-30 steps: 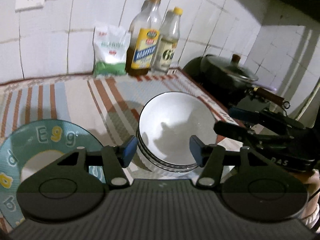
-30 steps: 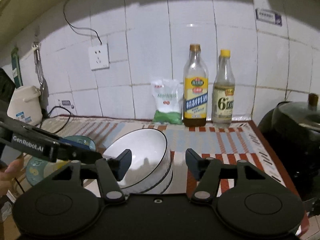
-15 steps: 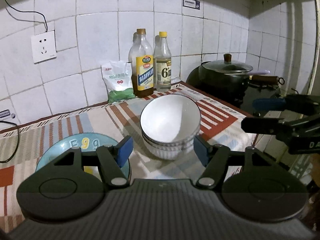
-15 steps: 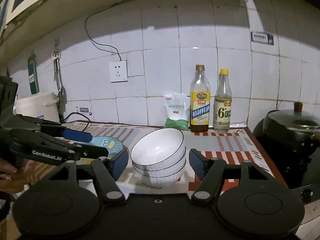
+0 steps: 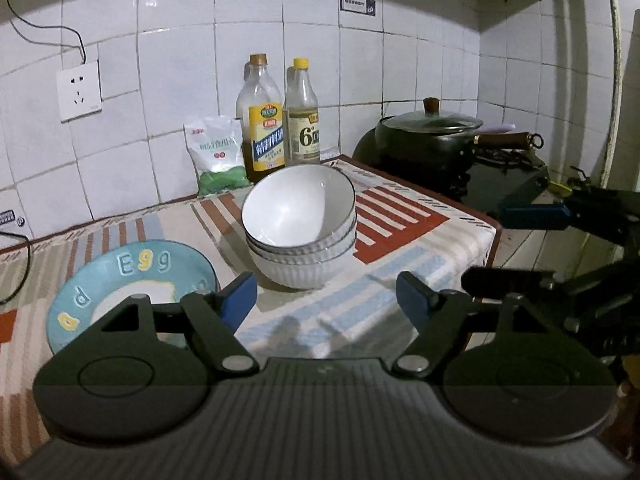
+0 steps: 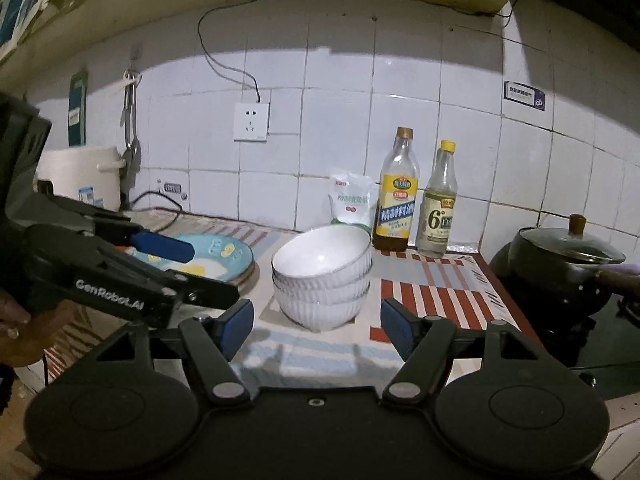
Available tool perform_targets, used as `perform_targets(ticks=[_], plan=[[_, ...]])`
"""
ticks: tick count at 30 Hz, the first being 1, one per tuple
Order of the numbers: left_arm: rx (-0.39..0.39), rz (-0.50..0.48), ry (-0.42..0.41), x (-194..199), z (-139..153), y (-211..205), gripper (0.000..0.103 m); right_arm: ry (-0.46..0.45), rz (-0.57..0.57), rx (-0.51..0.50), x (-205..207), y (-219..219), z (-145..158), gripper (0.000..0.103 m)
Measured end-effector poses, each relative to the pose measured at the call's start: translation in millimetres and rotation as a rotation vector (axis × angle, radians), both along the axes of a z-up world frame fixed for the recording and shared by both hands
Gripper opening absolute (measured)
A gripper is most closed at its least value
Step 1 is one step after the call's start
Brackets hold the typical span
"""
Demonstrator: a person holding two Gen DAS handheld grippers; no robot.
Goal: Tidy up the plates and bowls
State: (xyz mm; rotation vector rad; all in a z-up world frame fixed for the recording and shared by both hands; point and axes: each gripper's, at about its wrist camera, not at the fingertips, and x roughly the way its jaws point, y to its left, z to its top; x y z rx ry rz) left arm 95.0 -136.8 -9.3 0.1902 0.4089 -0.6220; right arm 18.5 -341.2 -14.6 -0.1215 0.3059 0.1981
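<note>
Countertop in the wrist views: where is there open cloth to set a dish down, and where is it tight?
Bare striped cloth lies right of the stacked bowls, out to the counter edge, and in front of them toward both open grippers. It is tight at the back wall, around the salt bag and two bottles, and left, where the blue plate sits.

There are three white bowls [image 5: 300, 232] in one stack. There is one blue plate [image 5: 132, 276]. There are two bottles [image 5: 264, 120], one bag [image 5: 216, 152], one black pot [image 5: 428, 140] and one wall socket [image 5: 79, 90].
</note>
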Motion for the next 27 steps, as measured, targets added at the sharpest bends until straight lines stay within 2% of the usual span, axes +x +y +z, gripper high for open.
perform_targets(ticks=[2, 8, 11, 12, 13, 14, 17, 22, 27], plan=[[-0.007, 0.007, 0.007, 2, -7, -4, 0.079, -0.009, -0.004, -0.011, 0, 1, -7, 0.090], [-0.013, 0.020, 0.019, 14, -22, -13, 0.080, -0.029, -0.012, -0.044, 12, -3, -25, 0.090], [-0.043, 0.062, 0.007, 20, -27, -14, 0.081, -0.043, -0.002, -0.040, 22, -9, -34, 0.090], [-0.054, 0.077, 0.003, 23, -29, -14, 0.084, -0.060, 0.006, -0.037, 24, -10, -37, 0.090], [-0.069, 0.094, 0.005, 25, -32, -14, 0.093, -0.079, 0.015, -0.032, 27, -12, -41, 0.090], [-0.082, 0.106, 0.010, 28, -34, -15, 0.097, -0.099, 0.022, -0.024, 31, -13, -45, 0.091], [-0.102, 0.129, -0.025, 31, -40, -18, 0.098, -0.142, 0.044, 0.001, 43, -15, -59, 0.091], [-0.079, 0.162, -0.051, 40, -47, -29, 0.103, -0.118, 0.057, 0.066, 73, -15, -79, 0.091], [-0.112, 0.198, 0.009, 58, -54, -34, 0.103, -0.133, 0.011, 0.099, 95, -16, -87, 0.091]])
